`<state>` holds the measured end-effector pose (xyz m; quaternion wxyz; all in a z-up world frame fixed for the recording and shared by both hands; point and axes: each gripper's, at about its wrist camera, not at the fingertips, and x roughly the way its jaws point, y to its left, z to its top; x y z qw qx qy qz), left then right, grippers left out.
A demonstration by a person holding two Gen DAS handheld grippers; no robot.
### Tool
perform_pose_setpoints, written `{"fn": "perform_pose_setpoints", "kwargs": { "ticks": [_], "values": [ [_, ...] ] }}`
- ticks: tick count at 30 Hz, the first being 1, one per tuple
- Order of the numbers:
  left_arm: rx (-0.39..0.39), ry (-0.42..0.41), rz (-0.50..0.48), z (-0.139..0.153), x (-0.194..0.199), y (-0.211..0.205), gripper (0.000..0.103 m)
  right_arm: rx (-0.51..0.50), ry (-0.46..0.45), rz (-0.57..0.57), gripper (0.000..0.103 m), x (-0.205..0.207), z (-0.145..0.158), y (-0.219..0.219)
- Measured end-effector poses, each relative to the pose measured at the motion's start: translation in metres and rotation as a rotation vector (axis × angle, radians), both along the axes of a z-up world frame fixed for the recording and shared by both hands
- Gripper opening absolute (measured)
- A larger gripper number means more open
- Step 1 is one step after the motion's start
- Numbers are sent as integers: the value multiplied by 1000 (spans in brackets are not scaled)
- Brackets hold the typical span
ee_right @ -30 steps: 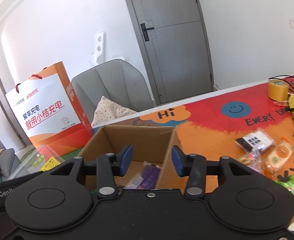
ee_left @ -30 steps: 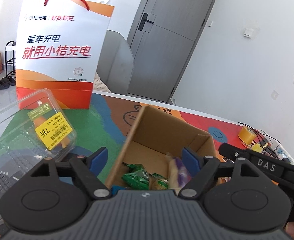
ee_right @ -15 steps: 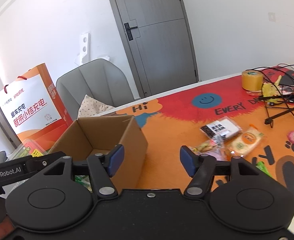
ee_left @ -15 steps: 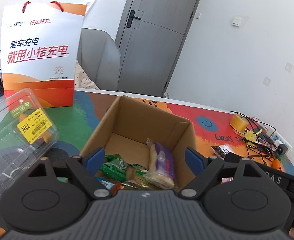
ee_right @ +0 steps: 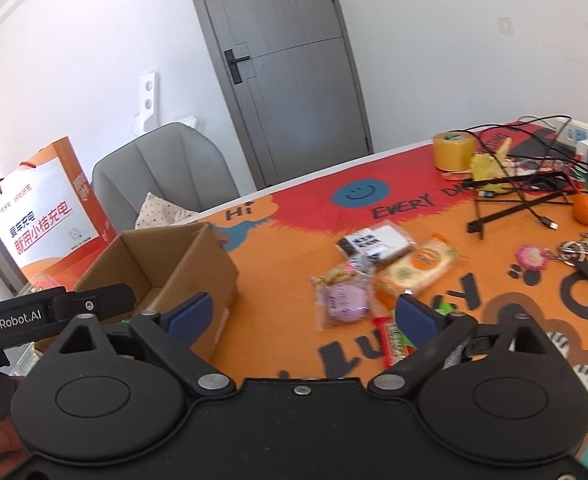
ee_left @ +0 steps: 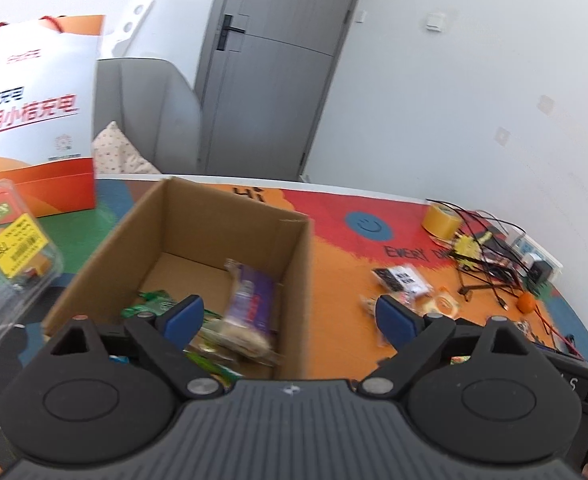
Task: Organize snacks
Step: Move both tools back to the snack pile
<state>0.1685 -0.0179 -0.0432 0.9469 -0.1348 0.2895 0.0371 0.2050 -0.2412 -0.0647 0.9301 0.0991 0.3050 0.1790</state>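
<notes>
Moved: both views have swung right since a second ago; the box has slid left in each, and the loose snacks now fill the right wrist view.
Table (ee_right: 277, 320): bright orange, red and green mat with printed letters.
Bag (ee_left: 33, 116): white and orange, upright behind the box.
Box (ee_left: 294, 280): open cardboard, left of the loose snacks; holds a purple packet (ee_left: 249, 300) and green packets (ee_left: 153, 304).
Tray (ee_left: 9, 264): clear plastic, yellow label, just left of the box.
Left gripper (ee_left: 289, 316): jaws have just been opening, now spread wide over the box's near right corner, nothing between them.
Right gripper (ee_right: 302, 318): jaws have just been opening, now spread wide and empty, above a round purple snack (ee_right: 344, 300).
Loose snacks: an orange pack (ee_right: 418, 266) and a dark pack (ee_right: 374, 244) lie just beyond the purple one; a red strip (ee_right: 392, 336) lies near the right finger.
Tape (ee_right: 452, 150): yellow roll beside tangled cables at the far right.
</notes>
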Motion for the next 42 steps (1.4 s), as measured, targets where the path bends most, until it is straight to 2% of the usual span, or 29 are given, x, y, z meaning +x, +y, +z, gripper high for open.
{"fn": "perform_pose_setpoints", "kwargs": {
  "ticks": [14, 27, 33, 35, 39, 42],
  "values": [
    [30, 22, -123, -6, 12, -65, 93, 25, 44, -110, 103, -4, -18, -72],
    [27, 41, -152, -25, 30, -93, 93, 38, 79, -178, 103, 3, -43, -110],
    [22, 69, -155, -40, 44, -101, 90, 29, 87, -181, 102, 8, -57, -114],
    [20, 80, -161, -46, 49, -105, 88, 23, 89, -176, 100, 11, -62, -113],
    [6, 108, -170, -57, 61, -112, 77, 13, 102, -156, 86, 21, -70, -109],
    [-1, 134, -170, -67, 71, -118, 70, 13, 109, -151, 84, 26, -74, -110]
  ]
}}
